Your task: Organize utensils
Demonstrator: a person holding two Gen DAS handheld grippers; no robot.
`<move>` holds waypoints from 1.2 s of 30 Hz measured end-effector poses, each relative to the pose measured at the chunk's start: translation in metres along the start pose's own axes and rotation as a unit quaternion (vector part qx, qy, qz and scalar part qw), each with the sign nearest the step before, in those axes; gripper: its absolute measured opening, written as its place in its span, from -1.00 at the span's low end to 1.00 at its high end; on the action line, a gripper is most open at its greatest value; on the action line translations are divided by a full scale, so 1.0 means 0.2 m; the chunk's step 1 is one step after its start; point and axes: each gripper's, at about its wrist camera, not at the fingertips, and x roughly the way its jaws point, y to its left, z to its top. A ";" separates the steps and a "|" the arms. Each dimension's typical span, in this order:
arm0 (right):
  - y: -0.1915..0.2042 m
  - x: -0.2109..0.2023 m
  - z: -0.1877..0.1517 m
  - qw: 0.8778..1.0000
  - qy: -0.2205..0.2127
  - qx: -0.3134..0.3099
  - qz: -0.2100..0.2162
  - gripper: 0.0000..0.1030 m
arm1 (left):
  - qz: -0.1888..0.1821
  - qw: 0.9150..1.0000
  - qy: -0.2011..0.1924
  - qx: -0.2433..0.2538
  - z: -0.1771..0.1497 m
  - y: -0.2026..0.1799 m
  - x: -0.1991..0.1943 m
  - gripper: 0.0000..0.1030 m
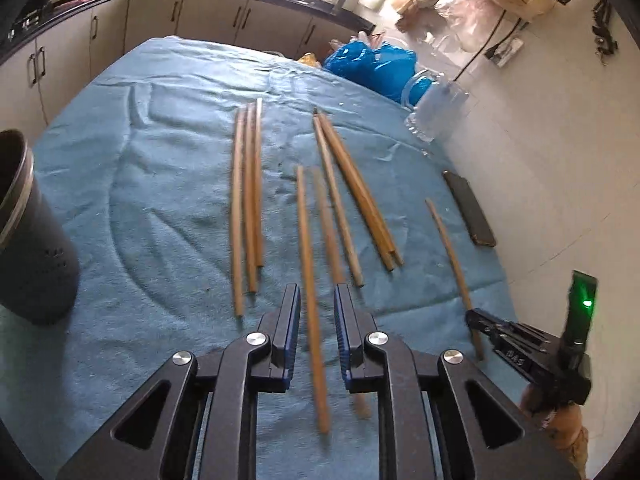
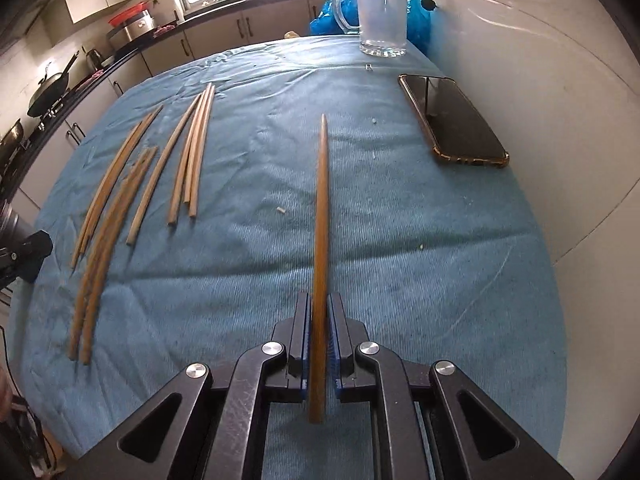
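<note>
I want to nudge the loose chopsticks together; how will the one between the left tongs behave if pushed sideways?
The chopstick looks thin and stiff, so it should move whole, probably pivoting. It seems light. The cloth may keep it from rolling far.

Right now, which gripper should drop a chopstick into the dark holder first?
Probably right. The right gripper is already shut on a chopstick. The left gripper is open, only straddling a loose chopstick, though the holder sits on its side.
</note>
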 end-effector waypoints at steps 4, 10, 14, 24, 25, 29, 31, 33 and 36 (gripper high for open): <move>-0.02 -0.01 -0.01 1.000 -0.001 0.011 0.009 -0.71 | 0.006 1.000 0.019 -0.017 -0.02 0.05 0.04 -0.69; 0.01 0.01 0.03 1.000 -0.009 0.000 0.015 -0.44 | 0.018 0.999 0.031 0.014 0.01 -0.02 0.14 -0.69; 0.00 0.06 0.13 1.000 -0.004 0.002 0.025 -0.44 | 0.039 0.998 0.026 0.037 0.14 -0.12 0.19 -0.69; -0.06 0.24 0.47 0.998 0.048 0.012 0.030 -0.44 | 0.102 0.989 0.099 0.029 0.37 -0.13 0.47 -0.69; -0.07 0.26 0.49 0.998 0.054 0.015 0.031 -0.44 | 0.104 0.989 0.105 0.026 0.38 -0.12 0.49 -0.69; -0.08 0.32 0.56 0.997 0.077 0.017 0.027 -0.44 | 0.105 0.987 0.124 0.017 0.41 -0.10 0.55 -0.69; -0.08 0.34 0.59 0.996 0.087 0.015 0.022 -0.44 | 0.109 0.986 0.127 0.015 0.43 -0.10 0.56 -0.69; -0.07 0.36 0.63 0.995 0.098 0.011 0.017 -0.44 | 0.112 0.985 0.131 0.008 0.45 -0.10 0.57 -0.69; -0.06 0.40 0.68 0.994 0.113 0.004 0.009 -0.44 | 0.117 0.984 0.133 -0.001 0.48 -0.10 0.60 -0.69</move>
